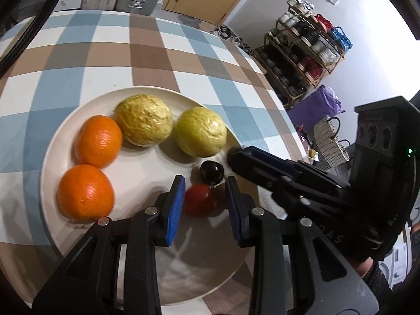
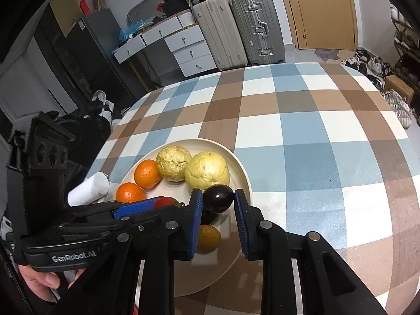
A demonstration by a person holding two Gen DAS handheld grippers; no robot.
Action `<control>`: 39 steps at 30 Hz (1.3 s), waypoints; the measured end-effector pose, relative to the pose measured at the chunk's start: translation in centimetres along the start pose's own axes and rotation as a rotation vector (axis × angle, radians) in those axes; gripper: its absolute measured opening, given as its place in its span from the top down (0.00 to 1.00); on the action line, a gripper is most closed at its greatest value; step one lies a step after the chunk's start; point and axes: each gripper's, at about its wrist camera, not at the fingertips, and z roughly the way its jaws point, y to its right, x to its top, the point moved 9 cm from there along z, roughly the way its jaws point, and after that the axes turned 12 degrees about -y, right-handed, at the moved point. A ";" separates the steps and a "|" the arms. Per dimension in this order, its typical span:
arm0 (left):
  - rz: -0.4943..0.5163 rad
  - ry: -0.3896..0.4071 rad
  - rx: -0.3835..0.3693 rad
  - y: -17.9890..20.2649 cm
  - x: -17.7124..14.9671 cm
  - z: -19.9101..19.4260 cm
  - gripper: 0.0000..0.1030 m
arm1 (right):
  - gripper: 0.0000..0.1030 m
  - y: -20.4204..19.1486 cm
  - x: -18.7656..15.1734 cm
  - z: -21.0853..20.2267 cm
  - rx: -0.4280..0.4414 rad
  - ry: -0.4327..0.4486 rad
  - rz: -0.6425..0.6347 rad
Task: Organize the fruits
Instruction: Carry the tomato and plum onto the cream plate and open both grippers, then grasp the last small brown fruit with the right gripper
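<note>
A cream plate (image 1: 147, 162) (image 2: 240, 173) on the checked tablecloth holds two oranges (image 1: 99, 140) (image 1: 85, 193), two wrinkled yellow-green fruits (image 1: 143, 119) (image 1: 200, 131), a dark plum (image 1: 212, 172) (image 2: 218, 198) and a red fruit (image 1: 200, 200). My left gripper (image 1: 203, 193) is open, its blue pads either side of the red fruit, just above the plate. My right gripper (image 2: 218, 207) is open around the dark plum; it also shows in the left wrist view (image 1: 237, 155). A small orange-yellow fruit (image 2: 208, 239) lies between the right fingers.
A white cylinder (image 2: 89, 189) lies by the plate's left edge. The table edge runs close on the left in the right wrist view. Suitcases (image 2: 236, 29), drawers and a shoe rack (image 1: 302, 52) stand beyond the table.
</note>
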 end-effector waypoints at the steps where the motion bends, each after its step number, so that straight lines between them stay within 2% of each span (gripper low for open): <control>1: 0.006 0.003 0.008 0.1 0.0 -0.1 0.72 | 0.75 0.0 -0.1 0.1 0.001 -0.004 -0.001; 3: 0.012 0.014 0.034 0.2 0.0 -0.3 0.69 | 0.70 0.0 -0.2 0.3 0.007 -0.018 0.001; 6: -0.001 0.025 0.039 0.1 -0.1 -0.8 0.64 | 0.62 0.3 -0.1 -0.4 0.010 0.005 0.015; 10: -0.030 0.061 0.053 0.1 -0.4 -2.5 0.61 | 0.60 0.4 0.1 -2.2 0.009 0.051 0.030; 13: -0.040 0.102 0.060 0.5 -1.3 -4.5 0.49 | 0.59 0.3 0.1 -4.2 0.019 0.100 0.037; 15: -0.031 0.151 0.087 1.0 -2.1 -6.4 0.46 | 0.51 0.2 -0.1 -5.8 0.028 0.135 0.050; 18: 0.013 0.226 0.153 2.3 -3.3 -9.3 0.39 | 0.49 -0.3 -1.0 -8.0 0.044 0.169 0.054; 20: 0.056 0.293 0.220 3.2 -4.2 -11.4 0.29 | 0.47 -0.6 -1.6 -8.9 0.035 0.182 0.041; 23: 0.085 0.379 0.296 4.4 -6.0 -13.9 0.21 | 0.36 -0.9 -2.9 -10.3 0.026 0.206 0.035; 24: 0.098 0.399 0.313 4.8 -6.7 -14.5 0.20 | 0.33 -0.9 -3.4 -10.7 0.031 0.211 0.037; 27: 0.115 0.453 0.362 5.5 -9.1 -15.9 0.14 | 0.31 -1.1 -4.8 -11.4 0.033 0.212 0.032; 31: 0.118 0.501 0.398 5.9 -11.9 -17.1 0.01 | 0.22 -1.8 -7.3 -12.0 0.047 0.205 0.022; 34: 0.104 0.518 0.418 5.8 -13.5 -17.8 0.01 | 0.17 -2.6 -8.7 -12.1 0.047 0.201 -0.003; 36: 0.088 0.538 0.418 5.8 -14.6 -18.4 0.01 | 0.09 -3.3 -9.8 -12.1 0.044 0.196 -0.022; 39: 0.098 0.552 0.433 6.2 -16.0 -18.8 0.01 | 0.06 -4.4 -11.0 -12.1 0.040 0.189 -0.066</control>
